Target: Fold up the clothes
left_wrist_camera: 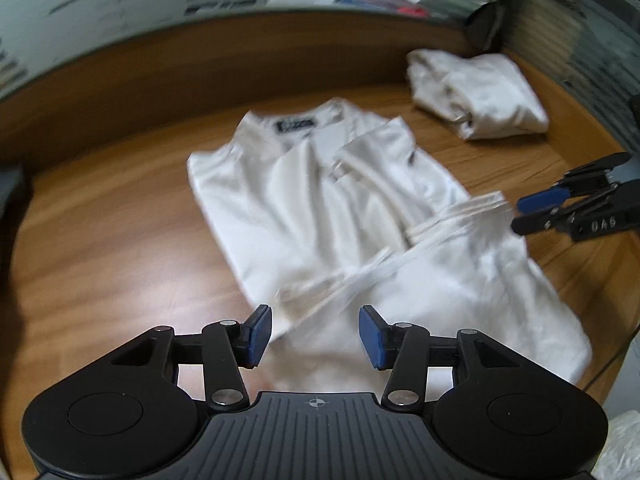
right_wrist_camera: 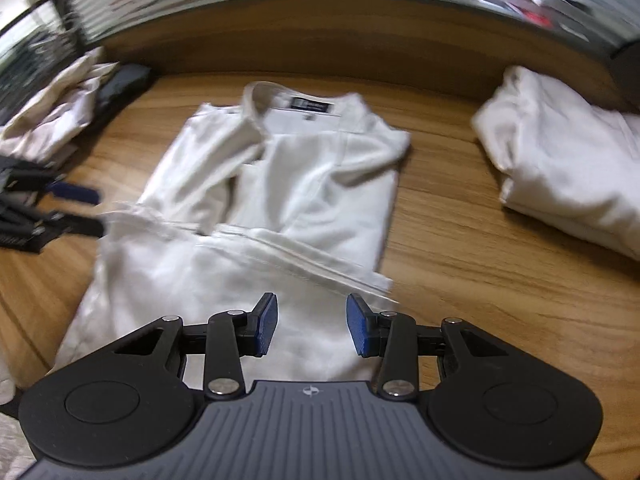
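Presently shirt (right_wrist_camera: 280, 184) lies part-folded on table (right_wrist_camera: 460, 240), sleeves laid inward; both grippers, left (left_wrist_camera: 315, 334) and right (right_wrist_camera: 312, 326), hover wide, empty, near hem, seemingly for a fold.

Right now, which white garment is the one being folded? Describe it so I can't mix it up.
On the wooden table, it is the shirt in the middle, in front of both open grippers, left and right. It lies spread out, collar and dark neck label at the far end, unlike the folded bundle to its right and the crumpled pile far left.
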`<state>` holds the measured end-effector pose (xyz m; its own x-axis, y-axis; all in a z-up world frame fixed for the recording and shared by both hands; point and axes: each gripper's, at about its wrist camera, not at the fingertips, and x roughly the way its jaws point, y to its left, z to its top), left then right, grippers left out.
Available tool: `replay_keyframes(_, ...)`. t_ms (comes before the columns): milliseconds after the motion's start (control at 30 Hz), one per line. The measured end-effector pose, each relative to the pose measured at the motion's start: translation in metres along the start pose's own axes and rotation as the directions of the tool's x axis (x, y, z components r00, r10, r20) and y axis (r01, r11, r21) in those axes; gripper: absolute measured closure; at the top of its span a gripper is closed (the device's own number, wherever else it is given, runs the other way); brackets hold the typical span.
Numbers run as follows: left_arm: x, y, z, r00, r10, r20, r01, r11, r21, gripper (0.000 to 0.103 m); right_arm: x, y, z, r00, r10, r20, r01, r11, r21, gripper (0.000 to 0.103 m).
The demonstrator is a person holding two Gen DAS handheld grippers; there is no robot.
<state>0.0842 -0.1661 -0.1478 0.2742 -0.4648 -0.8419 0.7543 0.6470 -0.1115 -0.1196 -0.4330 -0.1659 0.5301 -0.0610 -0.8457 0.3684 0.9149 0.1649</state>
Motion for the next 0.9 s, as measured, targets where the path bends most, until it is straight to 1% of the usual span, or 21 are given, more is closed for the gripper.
replay_keyframes(100,0.006,0.004,-0.008,0.999,0.013,-0.034,-0.015,0.999,-0.051,0.052,0.011,-0.013,-0.002,0.998,-0.047,-0.029,0.048,0.998,0.047,0.059)
replay_keyframes(167,0.011,0.007,-0.011,0.999,0.018,-0.051,-0.022,0.996,-0.088,0.055,0.019,-0.022,-0.004,0.997,-0.060,-0.052,0.064,0.995,0.077,0.059)
replay_keyframes(200,0.013,0.008,-0.011,0.998,0.015,-0.053,-0.021,0.994,-0.107,0.060,0.022,-0.026,-0.005,0.997,-0.057,-0.060,0.062,0.994,0.092,0.059)
replay_keyframes(233,0.015,0.010,-0.012,0.998,0.018,-0.053,-0.024,0.992,-0.122,0.070,0.026,-0.030,-0.005,0.997,-0.046,-0.067,0.053,0.993,0.108,0.059)
replay_keyframes(267,0.017,0.011,-0.013,0.998,0.025,-0.054,-0.032,0.990,-0.136,0.072,0.029,-0.033,-0.005,0.997,-0.022,-0.072,0.030,0.992,0.122,0.063)
replay_keyframes(300,0.019,0.013,-0.013,0.998,0.036,-0.053,-0.044,0.988,-0.146,0.072,0.031,-0.036,-0.004,0.997,0.002,-0.075,0.009,0.991,0.133,0.073)
replay_keyframes(333,0.020,0.015,-0.012,0.997,0.051,-0.052,-0.058,0.986,-0.154,0.073,0.033,-0.038,-0.003,0.997,0.016,-0.078,-0.005,0.991,0.137,0.075)
replay_keyframes(400,0.021,0.018,-0.009,0.996,0.076,-0.048,-0.084,0.982,-0.168,0.073,0.036,-0.038,0.000,0.997,0.009,-0.078,0.000,0.993,0.119,0.075)
replay_keyframes(467,0.016,0.021,-0.005,0.996,0.087,-0.032,-0.091,0.980,-0.175,0.072,0.038,-0.037,0.003,0.996,-0.009,-0.083,0.015,0.996,0.082,0.075)
replay_keyframes(533,0.005,0.018,-0.008,0.996,0.087,-0.007,-0.087,0.985,-0.147,0.070,0.031,-0.033,0.006,0.998,-0.025,-0.061,0.027,0.999,0.037,0.074)
replay_keyframes(633,-0.014,0.012,-0.013,0.996,0.082,0.033,-0.078,0.993,-0.092,0.059,0.011,-0.026,0.006,1.000,-0.010,-0.012,0.010,1.000,-0.022,0.071)
replay_keyframes(767,-0.040,0.003,-0.020,0.994,0.071,0.086,-0.070,0.997,-0.016,0.058,-0.019,-0.012,-0.004,0.999,0.032,0.036,-0.028,0.993,-0.115,0.066)
replay_keyframes(867,-0.053,-0.012,-0.032,0.995,0.043,0.088,-0.050,0.996,0.077,0.057,-0.038,0.000,-0.022,0.996,0.073,0.040,-0.065,0.983,-0.174,0.061)
replay_keyframes(900,-0.058,-0.019,-0.038,0.996,0.031,0.086,-0.041,0.993,0.114,0.055,-0.044,0.004,-0.028,0.995,0.087,0.040,-0.077,0.978,-0.194,0.058)
